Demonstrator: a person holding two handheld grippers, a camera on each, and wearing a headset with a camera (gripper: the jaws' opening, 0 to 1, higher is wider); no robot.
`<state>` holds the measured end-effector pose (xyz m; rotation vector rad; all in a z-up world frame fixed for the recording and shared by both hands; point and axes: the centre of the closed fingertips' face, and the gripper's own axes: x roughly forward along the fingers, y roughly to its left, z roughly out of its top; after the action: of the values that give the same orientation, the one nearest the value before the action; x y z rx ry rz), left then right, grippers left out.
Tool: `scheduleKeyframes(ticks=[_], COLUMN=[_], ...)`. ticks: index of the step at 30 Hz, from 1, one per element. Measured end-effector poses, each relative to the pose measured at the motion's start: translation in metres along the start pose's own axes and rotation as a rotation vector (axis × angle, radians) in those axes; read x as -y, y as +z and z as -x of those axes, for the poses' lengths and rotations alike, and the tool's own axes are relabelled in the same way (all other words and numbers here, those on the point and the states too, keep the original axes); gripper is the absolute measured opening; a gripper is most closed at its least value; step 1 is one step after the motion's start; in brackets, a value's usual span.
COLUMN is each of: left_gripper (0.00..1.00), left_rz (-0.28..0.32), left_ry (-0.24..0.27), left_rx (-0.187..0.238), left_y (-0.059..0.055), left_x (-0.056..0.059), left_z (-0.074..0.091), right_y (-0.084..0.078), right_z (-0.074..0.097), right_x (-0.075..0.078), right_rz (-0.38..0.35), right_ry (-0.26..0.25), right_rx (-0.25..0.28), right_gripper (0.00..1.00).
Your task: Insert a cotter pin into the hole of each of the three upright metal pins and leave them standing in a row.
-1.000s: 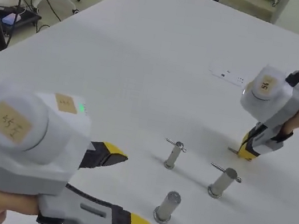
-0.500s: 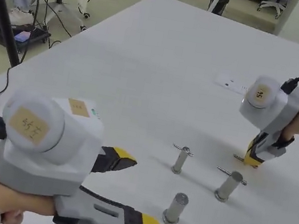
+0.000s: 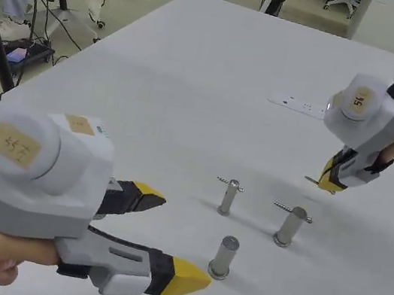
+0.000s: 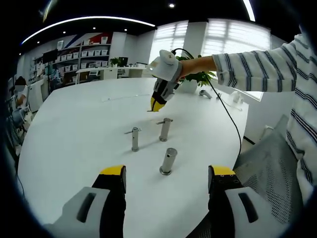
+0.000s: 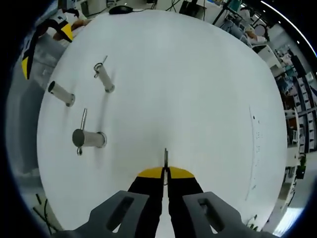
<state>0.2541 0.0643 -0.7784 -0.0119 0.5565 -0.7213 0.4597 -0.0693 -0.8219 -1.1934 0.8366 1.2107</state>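
Note:
Three upright metal pins stand on the white table. The far-left pin (image 3: 228, 197) and the right pin (image 3: 289, 226) each carry a cotter pin through the top. The near pin (image 3: 223, 257) has a bare top. My right gripper (image 3: 325, 185) hovers just above the table behind the right pin, shut on a thin cotter pin (image 5: 165, 157) that sticks out from its yellow tips. My left gripper (image 3: 166, 237) is open, low at the front left, its fingers (image 4: 113, 174) wide apart and pointing at the near pin (image 4: 168, 161).
A white power strip (image 3: 299, 104) lies flat at the back of the table (image 3: 196, 63). Chairs, cables and a person's legs are off the table's left edge. A striped sleeve (image 4: 262, 64) reaches in from the right.
My right gripper has lifted slightly off the table with the cotter pin in its tips. The head camera shifted; the three metal pins stayed put.

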Motion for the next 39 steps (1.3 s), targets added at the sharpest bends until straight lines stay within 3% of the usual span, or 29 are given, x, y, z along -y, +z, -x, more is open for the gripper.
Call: scheduleKeyframes(ticks=[4, 8, 18, 26, 30, 35, 39], left_gripper=[0.66, 0.64, 0.60, 0.56, 0.48, 0.46, 0.42], left_rz=[-0.001, 0.008, 0.019, 0.050, 0.045, 0.069, 0.080], left_ry=[0.011, 0.016, 0.017, -0.006, -0.012, -0.022, -0.023], left_rx=[0.012, 0.023, 0.046, 0.060, 0.121, 0.128, 0.123], left_y=[0.004, 0.006, 0.011, 0.016, 0.028, 0.032, 0.033], left_x=[-0.003, -0.004, -0.004, 0.001, 0.003, 0.003, 0.004], left_z=[0.000, 0.000, -0.003, -0.007, -0.009, -0.011, -0.012], right_y=[0.001, -0.005, -0.010, 0.009, 0.016, 0.025, 0.032], right_z=[0.015, 0.027, 0.049, 0.068, 0.074, 0.078, 0.081], right_x=[-0.002, -0.014, -0.043, -0.064, -0.075, -0.086, -0.094], right_rz=[0.019, 0.043, 0.013, 0.068, 0.102, 0.140, 0.128], right_ry=[-0.044, -0.060, -0.117, -0.167, -0.180, -0.205, -0.226], right_rx=[0.047, 0.059, 0.139, 0.200, 0.212, 0.224, 0.259], right_gripper=[0.02, 0.02, 0.02, 0.02, 0.02, 0.02, 0.02])
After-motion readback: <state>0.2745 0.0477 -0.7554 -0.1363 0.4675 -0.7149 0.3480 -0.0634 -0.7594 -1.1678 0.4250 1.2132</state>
